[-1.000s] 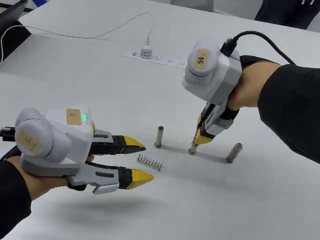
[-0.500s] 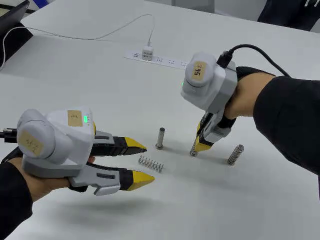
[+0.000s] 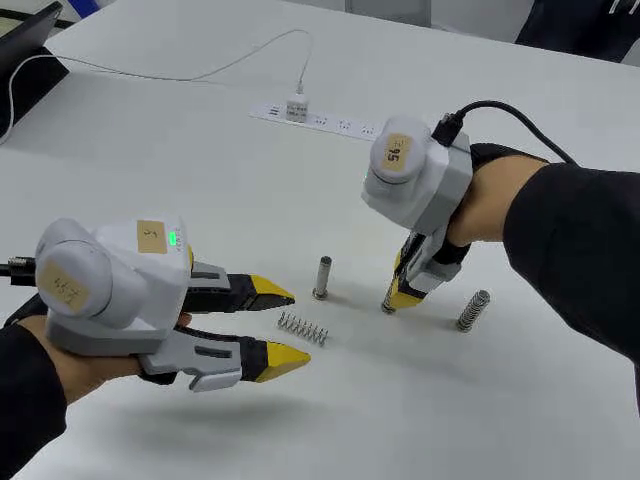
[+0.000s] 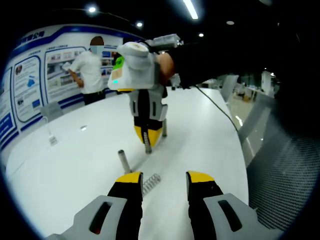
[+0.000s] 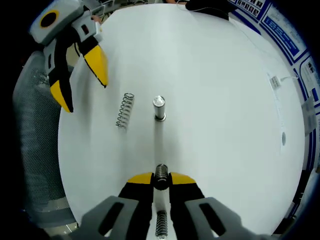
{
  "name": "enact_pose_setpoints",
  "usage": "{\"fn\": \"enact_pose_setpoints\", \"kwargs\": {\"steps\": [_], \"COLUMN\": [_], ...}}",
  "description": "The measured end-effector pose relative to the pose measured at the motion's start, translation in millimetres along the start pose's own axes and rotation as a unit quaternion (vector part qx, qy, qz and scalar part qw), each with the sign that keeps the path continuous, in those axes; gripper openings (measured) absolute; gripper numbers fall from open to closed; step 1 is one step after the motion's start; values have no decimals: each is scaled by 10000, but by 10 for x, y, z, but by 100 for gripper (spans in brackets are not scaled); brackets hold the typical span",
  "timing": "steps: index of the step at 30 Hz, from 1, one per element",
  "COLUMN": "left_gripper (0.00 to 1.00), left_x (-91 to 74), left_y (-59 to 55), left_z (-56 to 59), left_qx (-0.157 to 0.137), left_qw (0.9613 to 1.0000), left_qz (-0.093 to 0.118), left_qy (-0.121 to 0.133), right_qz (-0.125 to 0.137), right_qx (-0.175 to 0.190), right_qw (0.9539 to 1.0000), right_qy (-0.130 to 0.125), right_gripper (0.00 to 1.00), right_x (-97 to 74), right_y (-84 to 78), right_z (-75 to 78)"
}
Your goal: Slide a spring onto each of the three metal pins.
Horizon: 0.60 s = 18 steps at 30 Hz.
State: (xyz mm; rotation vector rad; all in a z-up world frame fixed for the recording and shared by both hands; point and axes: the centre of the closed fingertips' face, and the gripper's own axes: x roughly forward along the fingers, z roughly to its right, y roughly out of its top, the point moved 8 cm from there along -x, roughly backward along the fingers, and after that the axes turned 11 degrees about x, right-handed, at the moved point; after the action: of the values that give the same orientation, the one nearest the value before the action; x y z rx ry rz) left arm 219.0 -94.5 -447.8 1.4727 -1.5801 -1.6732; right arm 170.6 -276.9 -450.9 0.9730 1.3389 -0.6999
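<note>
Right claw (image 3: 402,298), pinching a silver coil spring (image 5: 161,173), had sunk lower, nearly seating it; left claw (image 3: 297,326) gaped wide.

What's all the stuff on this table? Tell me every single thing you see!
Table: one, white, under everything.
Bare pin: one, silver, standing between the two grippers.
Loose spring: one, silver, lying flat just ahead of the left gripper's tips.
Standing spring: one, silver, upright at the far right.
Held spring: one, silver, upright in the right gripper's jaws.
Power strip: one, white, far side, with a white plug in it.
Person: one, white top, in the background.
Left gripper: one, grey with yellow tips, open.
Right gripper: one, same colours, shut on the held spring.
</note>
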Motion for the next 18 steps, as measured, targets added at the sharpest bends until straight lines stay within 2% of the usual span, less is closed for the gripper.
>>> {"fn": "enact_pose_setpoints", "kwargs": {"steps": [7,18], "left_gripper": [35,35], "left_x": [-2,3], "left_y": [2,-6], "left_z": [7,11], "left_qx": [5,12], "left_qw": [10000,10000], "left_qz": [2,-9], "left_qy": [13,16], "right_qz": [55,236], "right_qx": [3,24], "right_qw": [10000,9996], "right_qy": [-20,-152], "right_gripper": [16,19], "right_x": [-11,-169], "right_y": [-24,-51], "right_z": [3,-18]}}
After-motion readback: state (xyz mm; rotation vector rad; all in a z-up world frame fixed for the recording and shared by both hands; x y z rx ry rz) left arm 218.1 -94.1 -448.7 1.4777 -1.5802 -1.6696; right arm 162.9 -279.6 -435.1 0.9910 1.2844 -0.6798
